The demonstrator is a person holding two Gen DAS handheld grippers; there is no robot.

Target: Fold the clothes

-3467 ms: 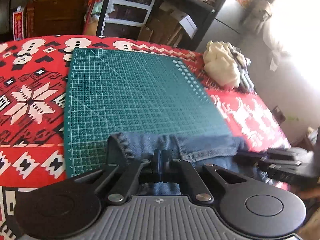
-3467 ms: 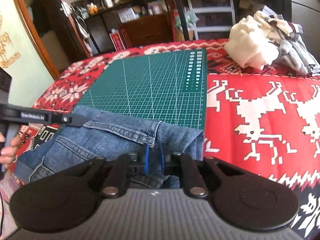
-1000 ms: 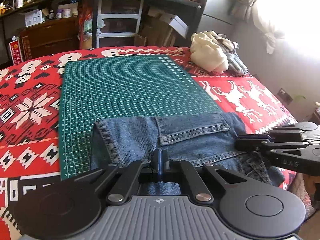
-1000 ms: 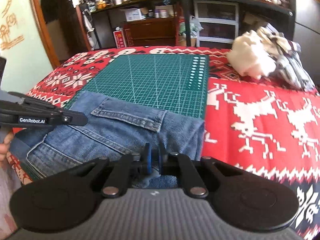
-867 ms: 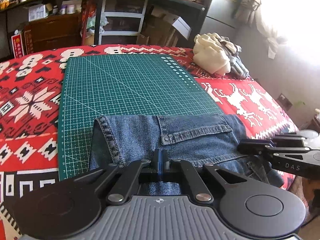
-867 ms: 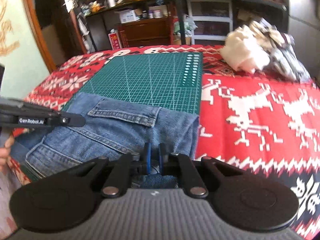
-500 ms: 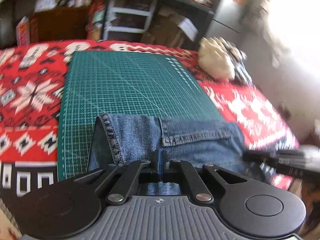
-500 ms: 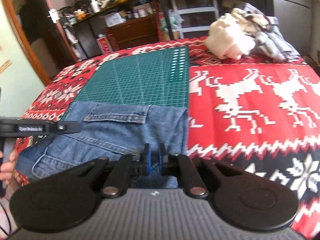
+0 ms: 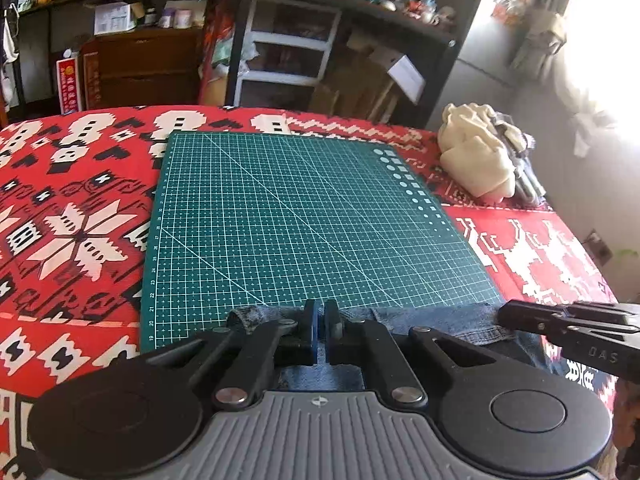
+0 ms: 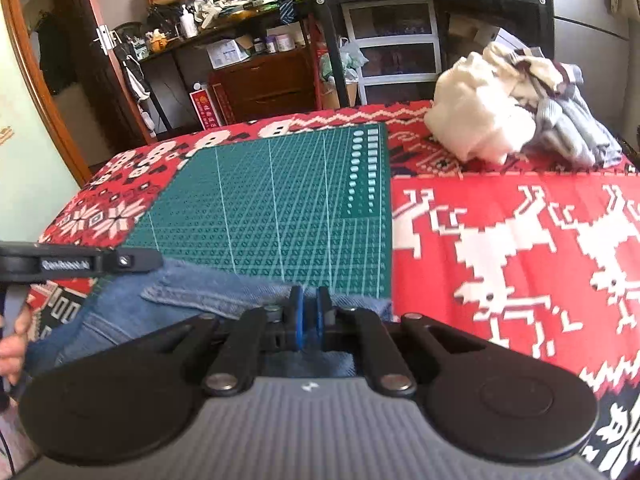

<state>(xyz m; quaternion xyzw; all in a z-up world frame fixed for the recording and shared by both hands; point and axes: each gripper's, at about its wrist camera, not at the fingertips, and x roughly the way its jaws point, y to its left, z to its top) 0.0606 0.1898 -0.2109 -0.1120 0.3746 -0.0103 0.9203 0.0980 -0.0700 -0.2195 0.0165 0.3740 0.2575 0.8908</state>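
A: Item one, the garment?

B: Blue denim jeans (image 9: 440,322) — faded mid-blue, sturdy stitched seams, a pocket flap with a double-stitched hem showing in the right wrist view (image 10: 208,292). It lies flat at the near edge of the table, at 6 o'clock of the green cutting mat (image 9: 304,224), its far edge overlapping the mat's near border; the rest runs off under both tools.

A: Left gripper?

B: Left gripper (image 9: 320,320), low at 6 o'clock of its own view. Jaws drawn to a narrow slit with blue cloth between the pads, so it pinches the jeans at a hemmed corner that curls up just to its left.

A: Right gripper?

B: Right gripper (image 10: 307,312), likewise narrowed to a slit on the denim, at the garment's right-hand edge, where the mat meets the cloth. From the left camera it shows as a black bar at 4 o'clock (image 9: 568,324).

A: Supporting surface?

B: Red patterned tablecloth (image 10: 500,248) — white reindeer and snowflake motifs, black trim at the near edge. The mat lies on it, gridded in white lines.

A: Other textiles?

B: One pile of clothes (image 10: 516,120), cream and grey-striped, crumpled, at 1 o'clock on the far right of the table, well apart from the jeans.

A: Persons?

B: A hand (image 10: 12,348) at 9 o'clock, only partly in view.

A: Background?

B: Cluttered shelving (image 10: 400,40) beyond the table.
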